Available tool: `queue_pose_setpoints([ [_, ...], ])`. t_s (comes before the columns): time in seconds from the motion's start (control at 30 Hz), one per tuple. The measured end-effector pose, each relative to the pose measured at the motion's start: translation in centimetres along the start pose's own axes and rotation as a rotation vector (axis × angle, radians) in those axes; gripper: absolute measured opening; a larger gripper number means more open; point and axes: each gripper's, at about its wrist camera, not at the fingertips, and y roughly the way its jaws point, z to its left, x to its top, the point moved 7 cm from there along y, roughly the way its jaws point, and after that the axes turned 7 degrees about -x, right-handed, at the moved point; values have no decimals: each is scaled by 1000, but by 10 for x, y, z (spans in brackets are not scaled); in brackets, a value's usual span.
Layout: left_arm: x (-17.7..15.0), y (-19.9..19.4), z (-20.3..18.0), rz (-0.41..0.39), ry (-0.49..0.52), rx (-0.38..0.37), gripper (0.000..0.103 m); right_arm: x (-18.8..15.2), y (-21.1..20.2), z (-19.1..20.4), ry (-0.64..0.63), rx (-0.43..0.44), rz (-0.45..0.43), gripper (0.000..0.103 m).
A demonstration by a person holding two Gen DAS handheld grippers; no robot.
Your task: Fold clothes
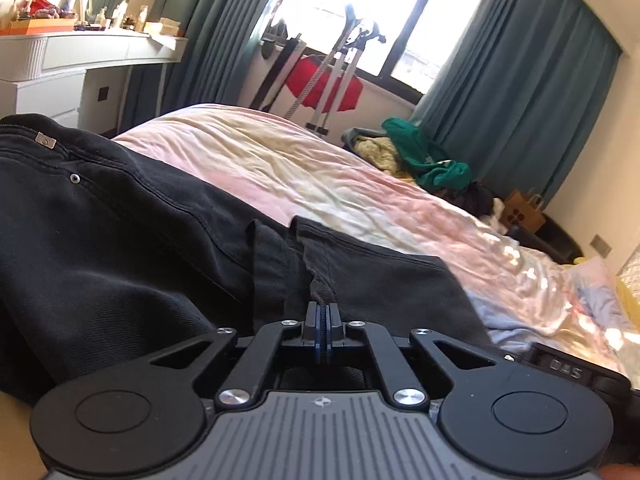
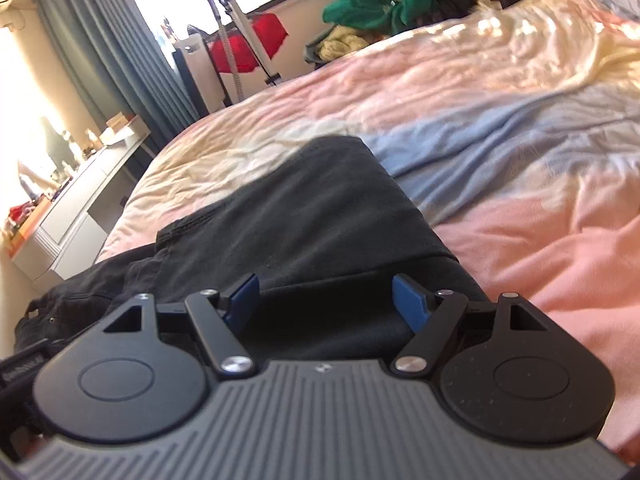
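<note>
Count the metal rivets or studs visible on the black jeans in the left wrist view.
2: a square metal tab near the waistband at upper left, and a round rivet just below it. Folds of the black jeans may hide others.

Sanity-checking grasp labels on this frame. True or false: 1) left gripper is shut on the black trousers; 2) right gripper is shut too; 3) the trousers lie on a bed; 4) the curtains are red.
1) True: the left gripper pinches a fold of the black trousers.
2) False: the right gripper is open, its blue pads apart over the trousers.
3) True: they lie on the bed, on pink and cream bedding.
4) False: the curtains are teal.
</note>
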Motion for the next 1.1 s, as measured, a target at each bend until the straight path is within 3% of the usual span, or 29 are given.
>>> queue_pose_setpoints([
  [0.1, -10, -4, 4, 42, -14, 11, 3, 1, -4, 9, -71, 6, -36, 76],
  [0.2, -17, 3, 11, 81, -26, 27, 4, -9, 10, 14, -122, 2, 24, 76],
  [0.37, -13, -11, 18, 57, -63, 6, 10, -19, 21, 18, -192, -36, 33, 76],
  [0.43, -12, -29, 24, 33, -61, 39, 24, -19, 20, 18, -189, -35, 30, 76],
  [0.5, -11, -49, 32, 42, -47, 59, 27, -19, 19, 17, -181, -28, 31, 76],
  [0.57, -8, -72, 41, 58, -26, 78, 39, -19, 17, 17, -174, -23, 31, 76],
  [0.63, -5, -94, 55, 57, -34, 119, 63, -20, 15, 16, -171, -16, 25, 76],
  [0.67, -4, -103, 65, 62, -60, 137, 65, -21, 15, 15, -171, -14, 26, 76],
  [0.8, 2, -130, 116, 112, -256, 183, 92, -21, 10, 15, -168, -6, 32, 76],
  [0.87, -6, -129, 148, 190, -472, 126, 93, -22, 9, 13, -154, -5, 37, 76],
  [0.97, -18, -124, 189, 208, -758, 84, 93, -22, 7, 14, -154, -7, 42, 76],
  [1.1, -13, -119, 229, 83, -993, 83, 92, -26, 5, 16, -182, -18, 45, 76],
])
